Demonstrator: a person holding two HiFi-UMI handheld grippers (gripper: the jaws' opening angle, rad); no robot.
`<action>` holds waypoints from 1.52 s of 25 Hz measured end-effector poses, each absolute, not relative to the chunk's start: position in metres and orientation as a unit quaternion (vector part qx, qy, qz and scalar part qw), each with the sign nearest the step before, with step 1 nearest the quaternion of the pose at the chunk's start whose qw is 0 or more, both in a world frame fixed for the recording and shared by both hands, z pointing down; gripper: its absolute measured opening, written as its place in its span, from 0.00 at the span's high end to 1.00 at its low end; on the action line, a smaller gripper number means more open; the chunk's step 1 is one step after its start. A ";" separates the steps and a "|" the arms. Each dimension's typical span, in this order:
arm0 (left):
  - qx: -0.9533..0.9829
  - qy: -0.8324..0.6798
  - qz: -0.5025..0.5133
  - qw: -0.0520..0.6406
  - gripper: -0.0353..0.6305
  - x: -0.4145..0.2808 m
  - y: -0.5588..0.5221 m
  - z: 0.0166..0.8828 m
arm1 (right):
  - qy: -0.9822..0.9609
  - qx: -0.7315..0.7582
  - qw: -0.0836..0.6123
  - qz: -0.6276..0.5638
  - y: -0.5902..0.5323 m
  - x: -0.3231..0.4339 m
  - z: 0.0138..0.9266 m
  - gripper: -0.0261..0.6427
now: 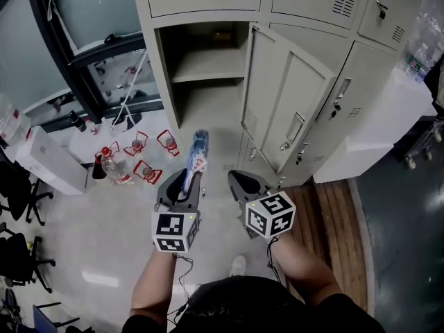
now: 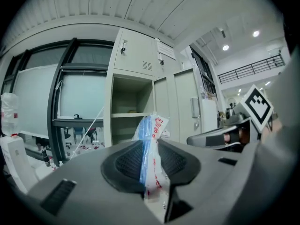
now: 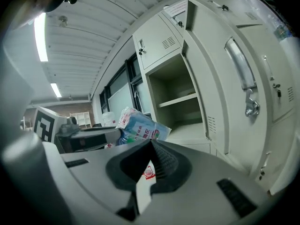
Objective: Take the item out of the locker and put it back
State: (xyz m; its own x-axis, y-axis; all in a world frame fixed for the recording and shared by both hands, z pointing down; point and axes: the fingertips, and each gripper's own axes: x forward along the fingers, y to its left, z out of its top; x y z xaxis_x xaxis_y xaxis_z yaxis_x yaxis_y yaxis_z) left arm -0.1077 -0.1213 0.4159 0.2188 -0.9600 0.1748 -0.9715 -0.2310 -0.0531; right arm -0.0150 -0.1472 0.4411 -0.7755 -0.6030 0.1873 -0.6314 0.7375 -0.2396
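Head view, nearest first: the person's bare forearms (image 1: 149, 283) reach forward, each hand on a gripper that carries a cube with square markers. The left gripper (image 1: 186, 183) pinches the lower end of a flat blue and white packet (image 1: 198, 151), which sticks out past the jaw tips toward the locker. In the left gripper view both pads of the left gripper (image 2: 151, 149) press on the packet (image 2: 151, 130) from either side, and it stands upright between them, with red print on its white edge. The right gripper (image 1: 241, 181) is just beside the left one and not touching it. In the right gripper view, the right gripper (image 3: 151, 144) has its jaws pressed together with nothing between them, and the packet (image 3: 140, 128) shows off to the left.

The packet is outside the locker, held in front of the open compartment and above the pale floor (image 1: 104, 234). Farther off on the floor to the left stand bottles (image 1: 114, 165) with red caps, next to a white box (image 1: 48, 161). Beyond them is the grey locker (image 1: 165, 82). One compartment is open with a shelf (image 1: 208, 66) across it, and its door (image 1: 284, 103) is swung out to the right.
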 end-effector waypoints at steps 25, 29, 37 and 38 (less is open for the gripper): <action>0.779 -0.622 0.081 0.005 0.79 -0.104 -0.264 0.391 | -0.931 0.329 0.045 0.150 -0.234 -0.009 0.445 0.96; 0.787 -0.611 0.088 0.001 0.79 -0.110 -0.294 0.394 | -0.925 0.345 0.044 0.154 -0.257 -0.016 0.447 0.96; 0.799 -0.587 0.126 -0.024 0.79 -0.115 -0.344 0.405 | -0.915 0.369 0.044 0.158 -0.287 -0.031 0.449 0.96; 0.800 -0.584 0.133 -0.030 0.79 -0.114 -0.349 0.406 | -0.913 0.372 0.044 0.159 -0.291 -0.032 0.449 0.96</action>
State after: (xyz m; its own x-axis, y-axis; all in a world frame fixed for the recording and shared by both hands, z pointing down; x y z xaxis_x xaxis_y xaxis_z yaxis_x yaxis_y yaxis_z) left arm -0.1138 -0.3495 0.4061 0.2823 -0.9429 0.1770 -0.9270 -0.3156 -0.2028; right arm -0.0323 -0.2906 0.4493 -0.7191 -0.6662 0.1978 -0.6939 0.6725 -0.2574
